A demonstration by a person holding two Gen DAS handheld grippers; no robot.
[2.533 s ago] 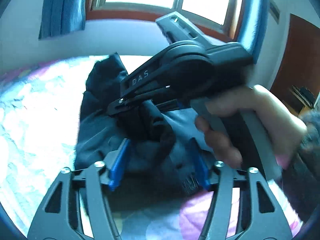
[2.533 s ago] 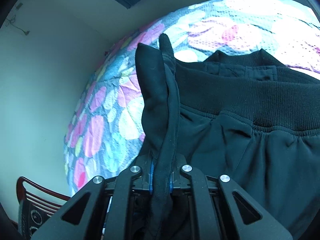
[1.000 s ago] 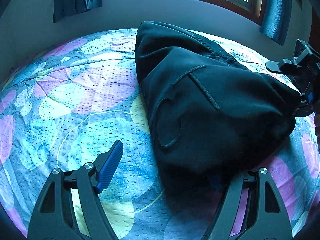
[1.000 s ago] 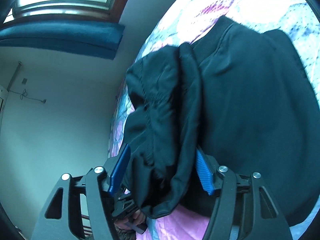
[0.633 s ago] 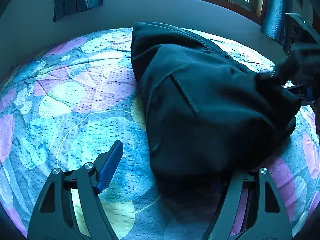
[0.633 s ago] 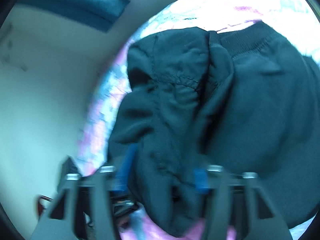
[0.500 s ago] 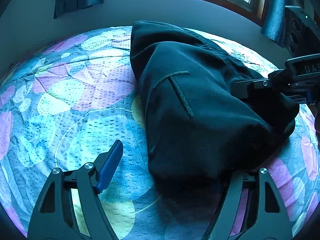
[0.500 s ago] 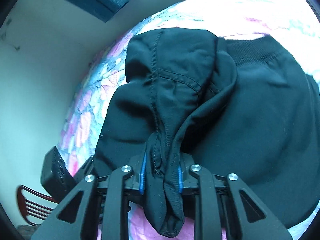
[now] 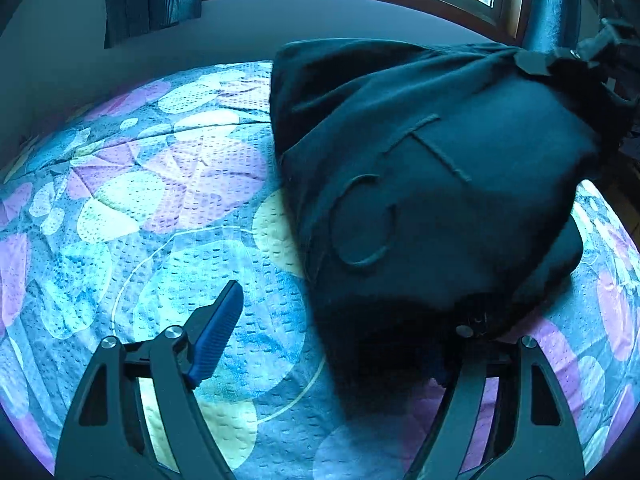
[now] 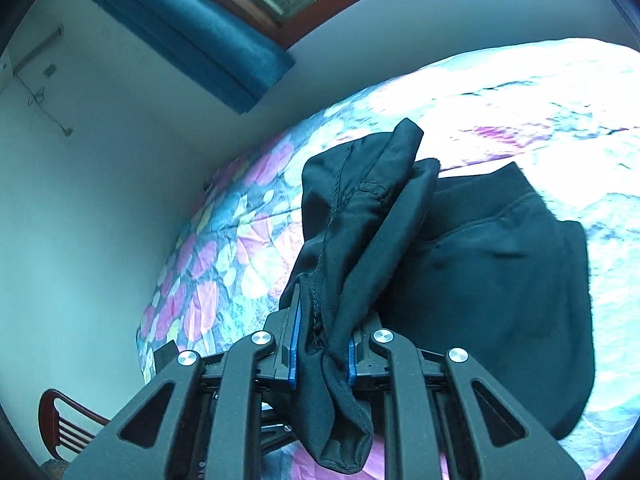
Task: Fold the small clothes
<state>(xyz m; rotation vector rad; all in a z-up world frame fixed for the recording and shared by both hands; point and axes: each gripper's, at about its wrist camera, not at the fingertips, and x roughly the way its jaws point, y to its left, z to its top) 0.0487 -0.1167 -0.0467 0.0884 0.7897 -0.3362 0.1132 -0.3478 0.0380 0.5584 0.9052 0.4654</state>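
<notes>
A pair of small black shorts (image 10: 500, 280) lies on a bed covered by a floral quilt (image 9: 152, 208), filling the centre and right of both views. In the right wrist view we see its ribbed waistband (image 10: 480, 204) toward the upper middle, and one bunched fold of the cloth rising from the bed into our right gripper (image 10: 322, 354) at the bottom centre. That gripper's jaws have just been closing and now stand narrow, with the blue pads pressing a thick wad of fabric between them.

In the left wrist view, the shorts drape as a dark mound on the right side of the frame, pulled up toward the right gripper's tip at the upper right. Our left gripper (image 9: 340, 340) sits at the bottom, jaws wide. Its left blue pad (image 9: 218, 328) is bare over the quilt; its right finger is hidden under the cloth's edge, pinching nothing.

As we judge it, the risk is that the right gripper has taken several layers at once, so the fold may land crooked or lumpy. With nothing pinning the lower edge, the whole garment could also drag across the quilt.

A wall, blue curtains (image 10: 192, 28) and a window lie beyond the bed.
</notes>
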